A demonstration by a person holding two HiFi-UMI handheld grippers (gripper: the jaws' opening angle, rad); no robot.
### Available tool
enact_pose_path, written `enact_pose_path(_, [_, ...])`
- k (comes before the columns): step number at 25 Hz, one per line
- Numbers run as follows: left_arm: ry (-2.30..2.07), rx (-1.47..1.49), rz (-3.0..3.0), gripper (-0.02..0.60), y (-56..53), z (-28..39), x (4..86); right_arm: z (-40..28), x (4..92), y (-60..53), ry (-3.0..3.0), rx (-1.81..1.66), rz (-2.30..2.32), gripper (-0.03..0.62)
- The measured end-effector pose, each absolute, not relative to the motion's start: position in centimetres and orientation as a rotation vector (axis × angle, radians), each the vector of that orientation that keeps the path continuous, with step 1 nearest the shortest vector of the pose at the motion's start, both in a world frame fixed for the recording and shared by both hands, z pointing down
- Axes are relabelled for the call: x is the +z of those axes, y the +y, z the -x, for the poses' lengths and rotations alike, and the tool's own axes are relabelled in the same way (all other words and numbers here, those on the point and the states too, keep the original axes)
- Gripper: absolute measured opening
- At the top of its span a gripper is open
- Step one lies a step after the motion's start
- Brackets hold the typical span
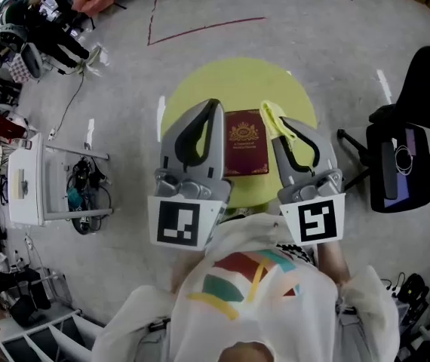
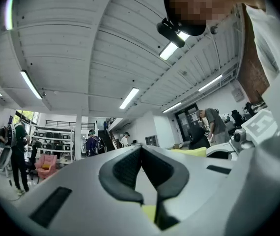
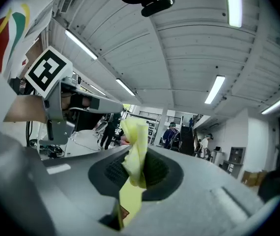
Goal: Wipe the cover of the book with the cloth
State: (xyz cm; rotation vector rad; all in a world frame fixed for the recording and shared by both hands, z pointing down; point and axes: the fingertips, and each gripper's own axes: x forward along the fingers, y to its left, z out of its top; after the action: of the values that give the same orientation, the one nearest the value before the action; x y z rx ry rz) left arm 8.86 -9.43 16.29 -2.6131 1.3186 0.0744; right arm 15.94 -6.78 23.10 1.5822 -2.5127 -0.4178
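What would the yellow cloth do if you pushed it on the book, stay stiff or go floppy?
Probably floppy: the yellow cloth crumples and folds where the right gripper pinches it. It looks thin, so it is likely very light. Pushed across the book, it might bunch up rather than slide flat.
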Motion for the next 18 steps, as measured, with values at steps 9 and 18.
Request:
enact_pose_path(9, [1.325,0.086,2.607,0.016,-9.8,-9.7,16.2,-16.9,24.5,-6.4,-2.477,-0.351,-1.578,0.029])
enact_pose_path(18, [1.327,0.072,2.641,0.015,-10.4,-9.6,16.8,-16.7,25.3,-6.7,-2.438,-0.356,-1.559,0.029])
